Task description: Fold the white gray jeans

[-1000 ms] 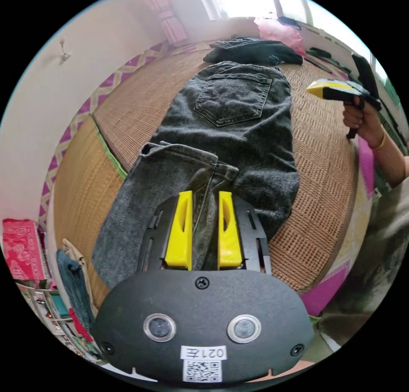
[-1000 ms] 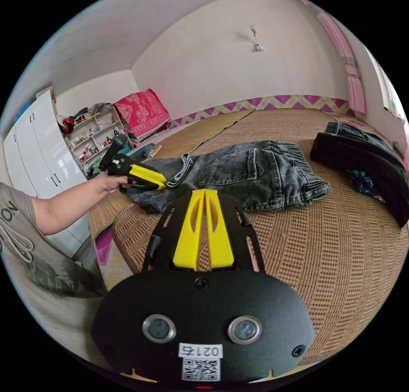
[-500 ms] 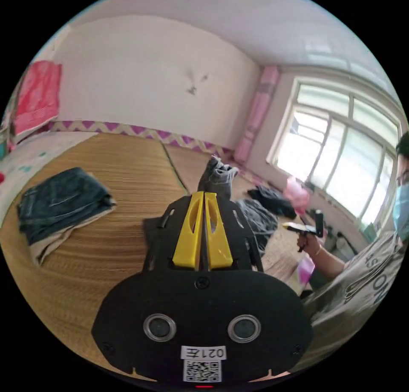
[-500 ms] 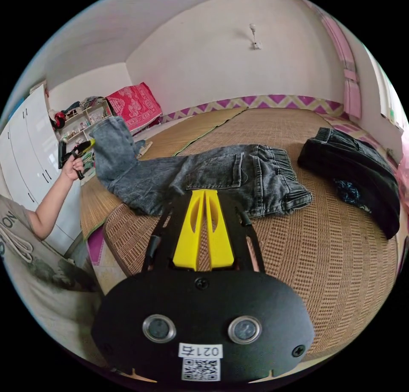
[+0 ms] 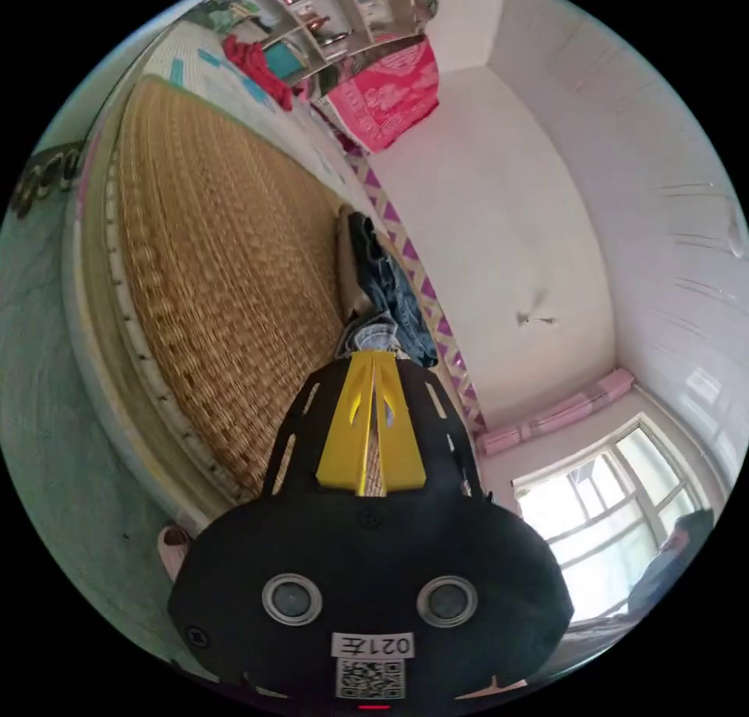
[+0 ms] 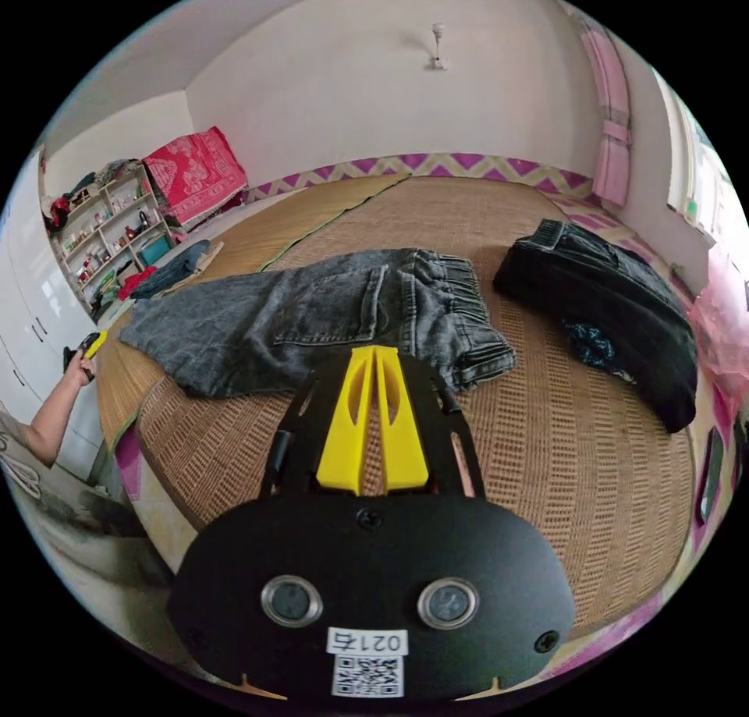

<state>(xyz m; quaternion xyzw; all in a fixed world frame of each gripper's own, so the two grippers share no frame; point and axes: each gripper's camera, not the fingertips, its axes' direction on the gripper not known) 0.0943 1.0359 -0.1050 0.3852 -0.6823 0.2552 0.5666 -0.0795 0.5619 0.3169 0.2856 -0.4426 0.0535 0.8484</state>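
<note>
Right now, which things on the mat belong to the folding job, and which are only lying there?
For the job:
- gray jeans, spread flat on the woven mat
- left gripper, held off the mat's edge
- right gripper, fingers together

Lying about:
- dark garment beside the jeans
- folded clothes near the wall
- shelf

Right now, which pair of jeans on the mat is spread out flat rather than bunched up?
The grey jeans, lying flat just beyond the right tongs. The black pair is bunched near the window side; the blue pair sits folded by the shelves.
</note>
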